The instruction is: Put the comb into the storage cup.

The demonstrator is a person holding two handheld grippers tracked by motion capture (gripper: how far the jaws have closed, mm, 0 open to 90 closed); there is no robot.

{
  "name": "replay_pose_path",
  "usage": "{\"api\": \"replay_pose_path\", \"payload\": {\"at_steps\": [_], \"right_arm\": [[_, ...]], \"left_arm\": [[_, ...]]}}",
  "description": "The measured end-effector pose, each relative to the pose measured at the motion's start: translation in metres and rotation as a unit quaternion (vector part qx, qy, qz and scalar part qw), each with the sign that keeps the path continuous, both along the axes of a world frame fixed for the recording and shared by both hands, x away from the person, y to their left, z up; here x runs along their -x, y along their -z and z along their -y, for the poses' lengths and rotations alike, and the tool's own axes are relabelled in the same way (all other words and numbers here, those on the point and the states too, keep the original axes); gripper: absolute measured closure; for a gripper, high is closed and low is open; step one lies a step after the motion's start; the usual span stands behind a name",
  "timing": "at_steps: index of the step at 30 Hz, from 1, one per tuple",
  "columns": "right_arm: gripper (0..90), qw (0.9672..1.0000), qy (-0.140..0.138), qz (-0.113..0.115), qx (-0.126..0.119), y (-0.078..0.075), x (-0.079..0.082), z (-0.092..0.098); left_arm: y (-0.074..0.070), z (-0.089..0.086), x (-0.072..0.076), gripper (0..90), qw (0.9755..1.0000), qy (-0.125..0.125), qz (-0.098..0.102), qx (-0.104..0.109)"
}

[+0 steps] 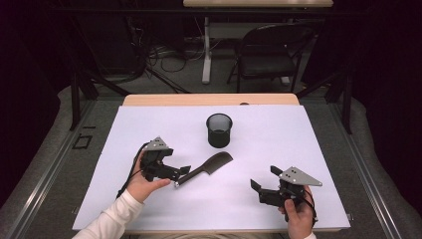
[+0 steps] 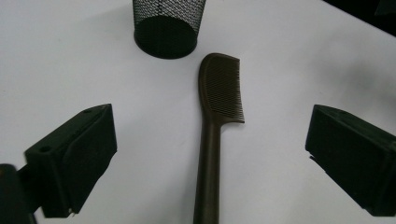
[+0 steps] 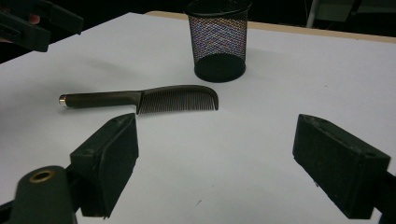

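A dark brown comb (image 1: 206,167) lies flat on the white table cover (image 1: 149,124), its teeth end toward a black mesh cup (image 1: 219,130). My left gripper (image 1: 183,172) hovers over the comb's handle end, open. In the left gripper view the comb (image 2: 212,121) runs up between the two wide-apart jaws of the left gripper (image 2: 210,140), and neither pad touches it. My right gripper (image 1: 266,180) is held near the front right of the table, open and with nothing between its fingers. From the right gripper view (image 3: 215,140) the comb (image 3: 140,99) lies crosswise, ahead of the jaws.
The mesh cup (image 3: 217,39) stands upright behind the comb, near the table's middle. The left gripper (image 3: 37,23) shows at the top left of the right gripper view. A folding chair (image 1: 271,52) and a desk leg stand beyond the far edge.
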State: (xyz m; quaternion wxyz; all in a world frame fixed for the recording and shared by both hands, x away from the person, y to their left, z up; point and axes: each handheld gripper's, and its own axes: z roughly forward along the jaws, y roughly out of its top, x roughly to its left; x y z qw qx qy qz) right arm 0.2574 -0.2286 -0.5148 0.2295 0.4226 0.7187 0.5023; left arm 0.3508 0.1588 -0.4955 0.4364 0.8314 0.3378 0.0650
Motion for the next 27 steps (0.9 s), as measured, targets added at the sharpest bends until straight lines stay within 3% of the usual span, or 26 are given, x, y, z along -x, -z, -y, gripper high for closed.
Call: {"api": "replay_pose_path", "payload": {"at_steps": [8,13,21,27], "right_arm": [[14.1,1.0000,-0.002,0.000,0.000,0.000,0.000,0.000],[14.2,1.0000,-0.003,0.000,0.001,0.000,0.000,0.000],[14.2,1.0000,-0.003,0.001,0.001,0.001,0.000,-0.001],[14.2,1.0000,-0.004,-0.002,0.004,0.001,0.000,-0.001]], "left_arm": [[-0.005,0.009,-0.001,0.3,0.9992,0.010,-0.006,-0.038],[-0.010,0.011,-0.003,0.2,0.9974,0.012,-0.005,-0.070],[-0.017,0.011,-0.006,0.3,0.9950,0.004,0.003,-0.100],[-0.020,0.011,-0.009,0.3,0.9927,-0.001,-0.016,-0.119]]}}
